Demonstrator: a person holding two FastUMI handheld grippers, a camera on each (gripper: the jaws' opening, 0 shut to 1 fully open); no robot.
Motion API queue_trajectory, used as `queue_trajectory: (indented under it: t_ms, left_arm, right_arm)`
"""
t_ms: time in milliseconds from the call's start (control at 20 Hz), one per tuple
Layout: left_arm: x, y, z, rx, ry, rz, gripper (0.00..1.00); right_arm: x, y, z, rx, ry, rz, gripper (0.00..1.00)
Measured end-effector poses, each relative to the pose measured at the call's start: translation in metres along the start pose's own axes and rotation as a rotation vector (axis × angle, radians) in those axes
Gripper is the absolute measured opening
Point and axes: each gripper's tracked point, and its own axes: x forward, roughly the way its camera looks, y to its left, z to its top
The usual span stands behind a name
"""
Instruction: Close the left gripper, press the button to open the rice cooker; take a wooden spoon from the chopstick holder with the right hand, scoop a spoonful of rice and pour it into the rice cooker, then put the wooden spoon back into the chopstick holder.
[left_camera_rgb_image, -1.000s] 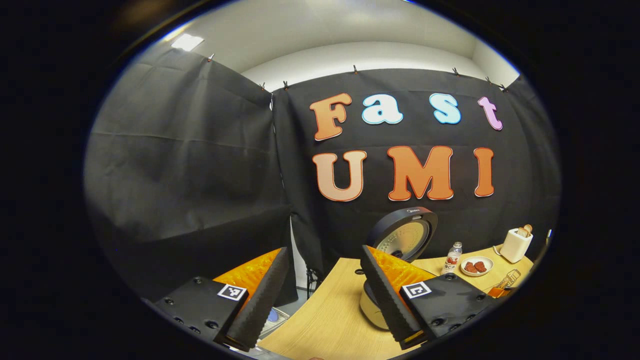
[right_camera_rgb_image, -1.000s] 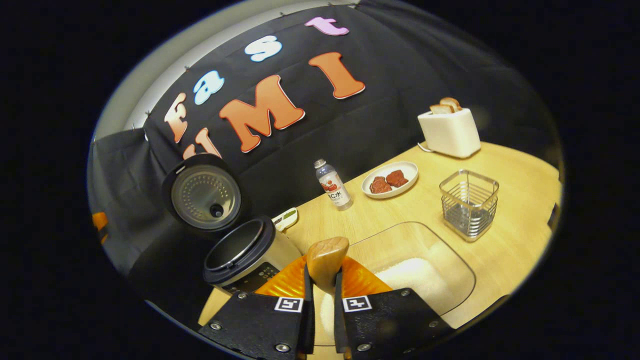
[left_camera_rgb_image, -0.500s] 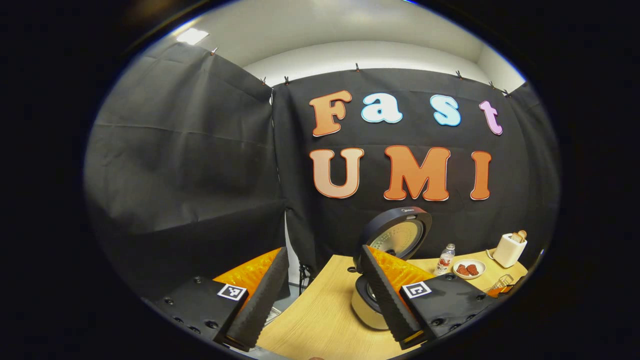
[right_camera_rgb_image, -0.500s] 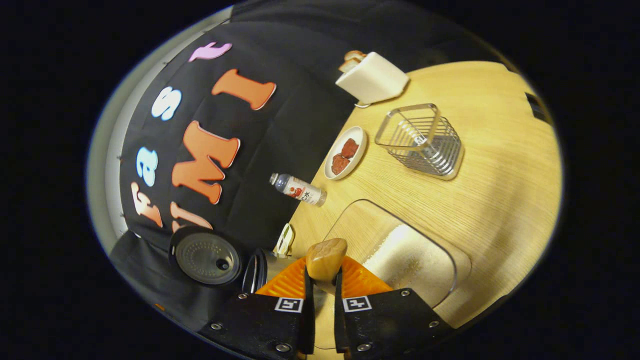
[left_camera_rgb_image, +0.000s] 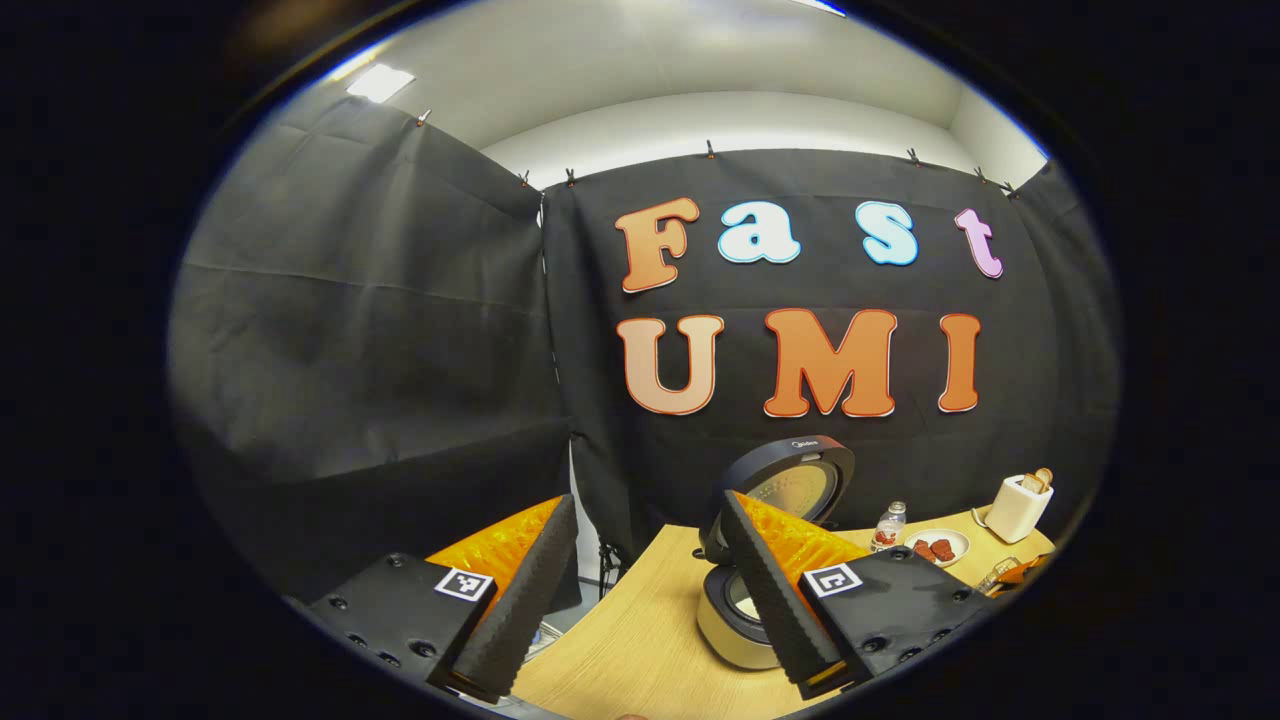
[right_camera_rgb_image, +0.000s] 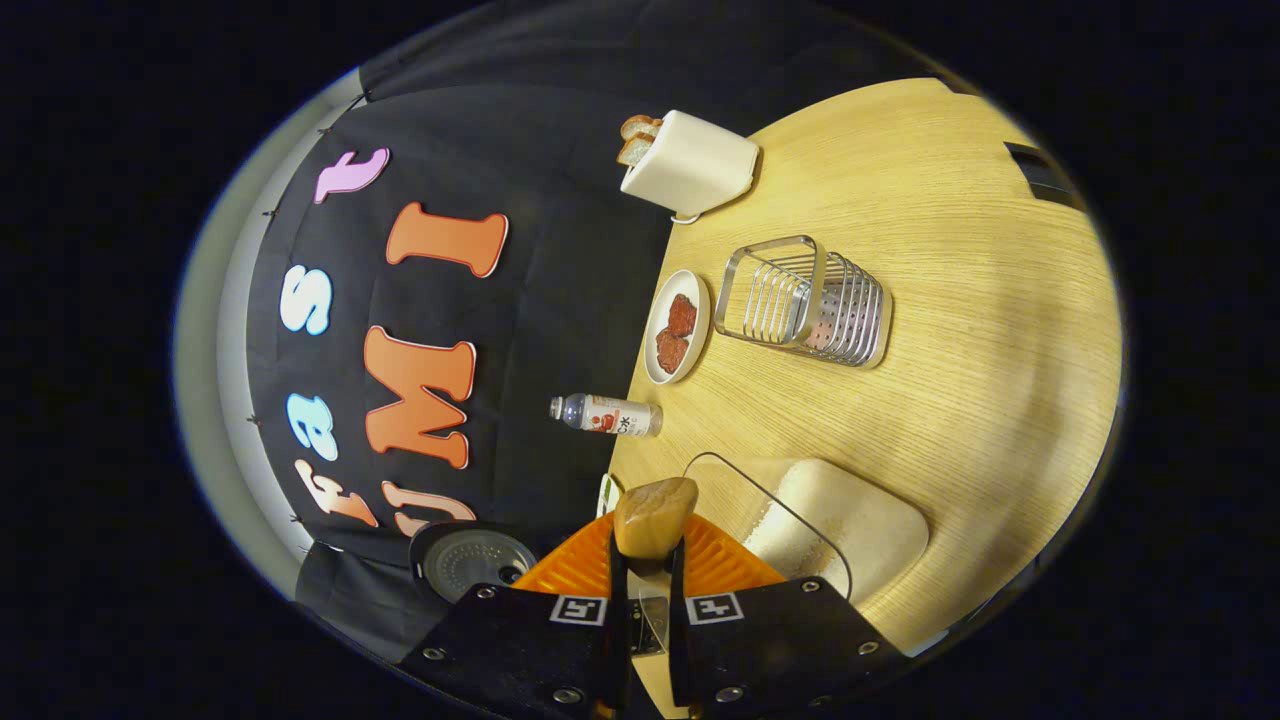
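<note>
On wooden table (right_camera_rgb_image: 960, 300): toaster (right_camera_rgb_image: 690, 165), wire holder (right_camera_rgb_image: 810, 300) | left hand-held gripper (left_camera_rgb_image: 640, 590) spread | right hand-held gripper (right_camera_rgb_image: 645, 620) pinching wooden spoon (right_camera_rgb_image: 653, 515)

The right gripper (right_camera_rgb_image: 648, 570) clamps the wooden spoon (right_camera_rgb_image: 654, 517) over the clear rice container (right_camera_rgb_image: 838, 520); the wire chopstick holder (right_camera_rgb_image: 806, 300) stands near the table's (right_camera_rgb_image: 990, 300) back edge

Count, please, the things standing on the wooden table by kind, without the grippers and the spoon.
Appliances: 2 (cream rice cooker with open lid, white toaster)
Containers: 3 (wire chopstick holder, clear rice tray, plastic bottle)
Plates: 1 (white plate)
Total: 6
</note>
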Motion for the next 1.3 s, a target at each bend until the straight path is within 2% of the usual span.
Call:
queue_trajectory:
  t_ms: [250,350,400,550,600,900,1250,1300]
  left_arm:
    - [-0.006,-0.003,-0.005,-0.008,0.011,0.014,1.0]
    - [-0.008,-0.002,-0.009,-0.017,0.018,0.018,0.95]
    - [-0.007,0.0,-0.011,-0.018,0.017,0.02,0.98]
    - [-0.005,0.006,-0.018,-0.024,0.025,0.028,0.94]
    - [-0.004,0.007,-0.019,-0.028,0.029,0.03,1.0]
    - [-0.001,0.013,-0.01,-0.004,0.004,0.037,0.98]
    - [0.0,-0.001,-0.017,0.008,0.017,-0.022,0.96]
    - [-0.002,-0.004,-0.019,0.008,0.018,-0.03,0.96]
  right_arm:
    - [-0.005,0.013,0.01,0.039,0.015,-0.007,0.14]
    - [-0.005,0.021,0.013,0.047,0.017,-0.005,0.14]
    - [-0.005,0.027,0.016,0.058,0.014,-0.002,0.14]
    - [-0.008,0.047,0.022,0.092,0.011,0.02,0.15]
    - [-0.008,0.052,0.024,0.097,0.013,0.021,0.15]
    - [-0.004,0.108,0.032,0.113,0.021,0.071,0.15]
    - [0.019,0.168,0.01,0.103,0.068,0.122,0.14]
    - [0.023,0.174,0.004,0.098,0.08,0.128,0.19]
